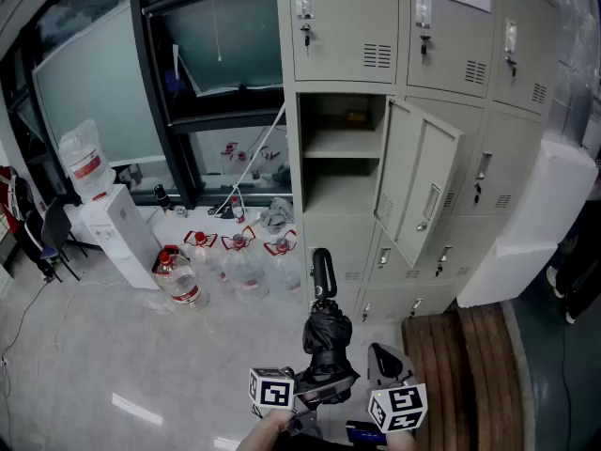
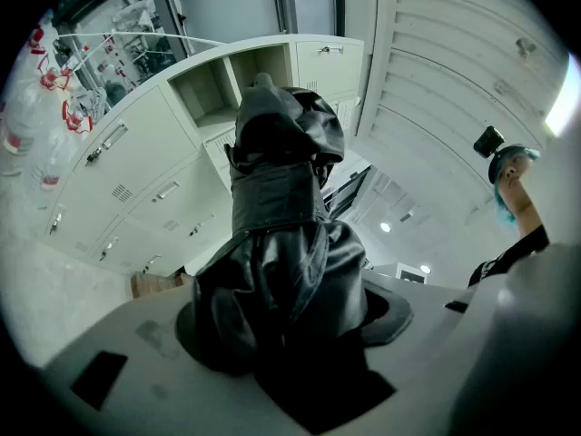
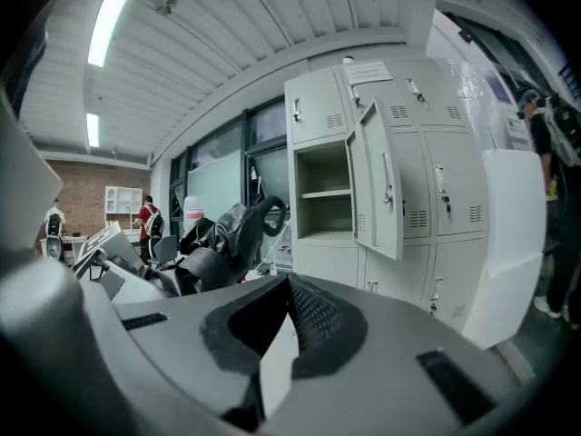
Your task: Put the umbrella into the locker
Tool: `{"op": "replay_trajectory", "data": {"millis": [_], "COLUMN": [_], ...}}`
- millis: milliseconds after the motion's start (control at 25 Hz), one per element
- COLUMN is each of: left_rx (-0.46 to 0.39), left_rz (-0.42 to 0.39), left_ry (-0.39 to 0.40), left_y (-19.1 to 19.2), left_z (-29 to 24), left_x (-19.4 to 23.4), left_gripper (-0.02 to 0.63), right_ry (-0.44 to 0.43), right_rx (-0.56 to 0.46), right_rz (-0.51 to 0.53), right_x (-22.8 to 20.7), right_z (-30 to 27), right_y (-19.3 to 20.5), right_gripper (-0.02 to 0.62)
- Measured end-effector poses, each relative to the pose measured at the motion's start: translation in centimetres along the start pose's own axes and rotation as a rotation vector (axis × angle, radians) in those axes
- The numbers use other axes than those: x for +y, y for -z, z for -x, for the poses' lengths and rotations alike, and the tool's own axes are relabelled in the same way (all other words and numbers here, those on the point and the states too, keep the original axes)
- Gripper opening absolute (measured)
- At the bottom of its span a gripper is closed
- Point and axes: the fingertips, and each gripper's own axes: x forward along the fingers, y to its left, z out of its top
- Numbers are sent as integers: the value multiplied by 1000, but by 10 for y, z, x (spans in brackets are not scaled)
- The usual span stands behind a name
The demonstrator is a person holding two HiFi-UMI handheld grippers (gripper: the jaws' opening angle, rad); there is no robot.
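Left tongs [image 1: 317,390] pinch 1 folded umbrella [image 1: 325,332], upright. Right tongs [image 1: 382,359] just beside it, pressed together, empty. Ahead, 1 locker [image 1: 343,148] stands open, door [image 1: 418,191] swung right. Bottles [image 1: 235,261] ahead-left on floor.

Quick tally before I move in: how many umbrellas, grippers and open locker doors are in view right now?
umbrella: 1
grippers, left gripper and right gripper: 2
open locker door: 1
Total: 4
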Motion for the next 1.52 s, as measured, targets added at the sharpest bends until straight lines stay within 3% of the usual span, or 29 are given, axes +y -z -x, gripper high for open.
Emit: {"op": "replay_trajectory", "data": {"millis": [280,480,680,1040,1320,1520], "left_rx": [-23,-25,-38,-32,-2,21], "left_rz": [-15,18,3,38,40,54], "left_ry": [-27,-13,-24,1,12,23], "left_y": [1,10,11,-3,-39,-97], "left_z": [6,10,8,-11,-37,-60], "left_x": [-4,-10,-13,-7,31,75], "left_gripper": [268,268,268,270,270,270], "right_ry": [-27,-33,-47,-56,-46,-11], "right_rx": [-11,-12,-30,-23,-17,-10], "right_rz": [-36,-41,18,24,22,11], "right_x": [6,10,14,-1,-30,-64], "right_z": [7,18,28,18,-35,-98], "right_y": [2,5,0,-3,-9,-26], "right_gripper": [0,0,0,2,0,0]}}
